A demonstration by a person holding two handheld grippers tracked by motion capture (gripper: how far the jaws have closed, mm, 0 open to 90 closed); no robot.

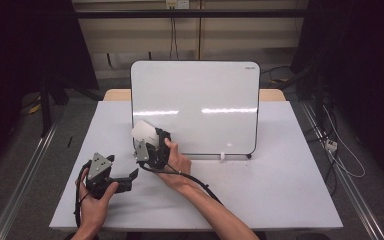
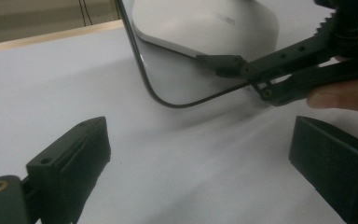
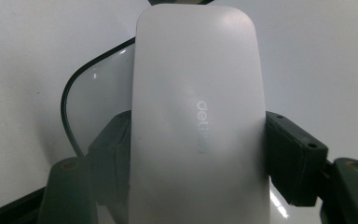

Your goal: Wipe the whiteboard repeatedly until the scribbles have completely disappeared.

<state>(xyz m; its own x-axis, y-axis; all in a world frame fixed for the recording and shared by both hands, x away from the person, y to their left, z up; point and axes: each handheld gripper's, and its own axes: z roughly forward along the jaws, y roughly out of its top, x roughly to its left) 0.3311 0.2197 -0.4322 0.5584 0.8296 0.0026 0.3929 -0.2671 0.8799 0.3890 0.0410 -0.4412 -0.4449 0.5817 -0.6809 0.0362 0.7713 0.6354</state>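
The right tool (image 1: 147,142) is clamped on a white eraser (image 3: 198,121), both jaws pressed to its sides, holding it at the lower left corner of the whiteboard (image 1: 200,100) standing on the bench (image 1: 260,190). The left tool (image 1: 111,179) hangs low over the bench, jaws spread wide with nothing between them. Risks from here, as I judge it — the eraser's smooth shell could slide out of the grip, or a hard push could tip the unbraced board backward. Faint grey lettering on the eraser reads roughly "deli" — a small mark in the board's top right corner is too tiny to read.
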